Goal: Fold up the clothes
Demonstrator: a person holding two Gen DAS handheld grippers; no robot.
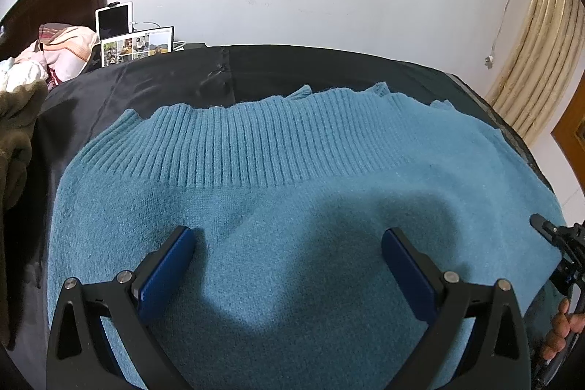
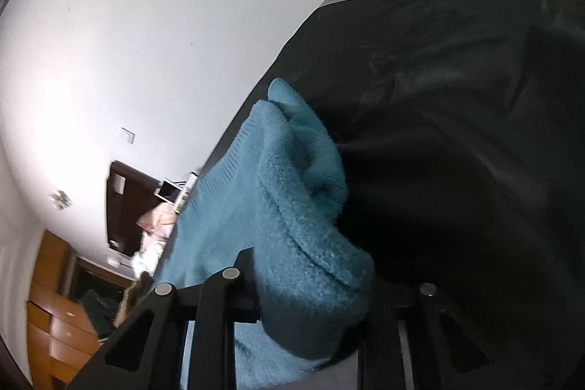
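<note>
The left gripper is hovering with jaws spread wide over the blue sweater. The right gripper is clamping a bunched sweater edge at 3 o'clock; carrying it level should prevent skewing. The sweater is lying on the dark cloth, long axis running 9 to 3, ribbed hem pointing toward 12.

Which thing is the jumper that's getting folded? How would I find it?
Look at the big black cloth covering the table. The blue sweater lies spread across its middle, fuzzy knit with a ribbed band; the brown garment at the left edge is darker.
</note>
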